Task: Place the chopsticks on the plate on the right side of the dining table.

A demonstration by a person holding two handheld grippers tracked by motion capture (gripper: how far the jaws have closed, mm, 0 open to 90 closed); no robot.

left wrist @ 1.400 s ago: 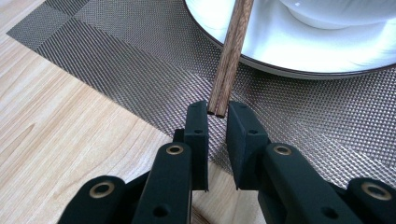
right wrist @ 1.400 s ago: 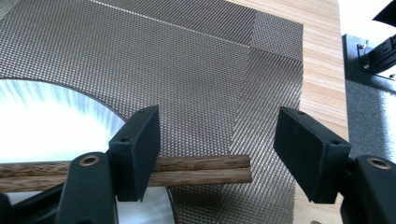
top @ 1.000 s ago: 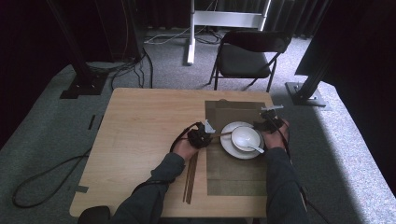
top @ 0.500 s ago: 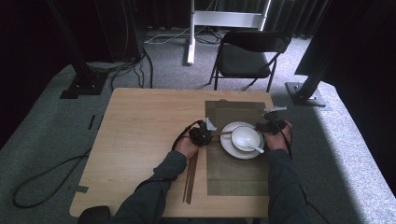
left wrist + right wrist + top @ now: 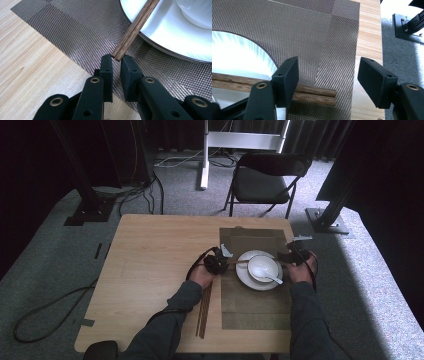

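Note:
A pair of wooden chopsticks lies across a white plate, with one end toward each hand. My left gripper, at the plate's left in the high view, is shut on the near end of the chopsticks. The other end of the chopsticks rests on the woven placemat. It lies between the widely parted jaws of my right gripper, against the left jaw only. On the plate stand a white bowl and a spoon.
A second pair of chopsticks lies on the wooden table, just left of the placemat. The table's right edge runs close beside the right gripper. A black chair stands beyond the far edge.
The right gripper has edged slightly down toward the plate's right rim. The left hand has kept its place.

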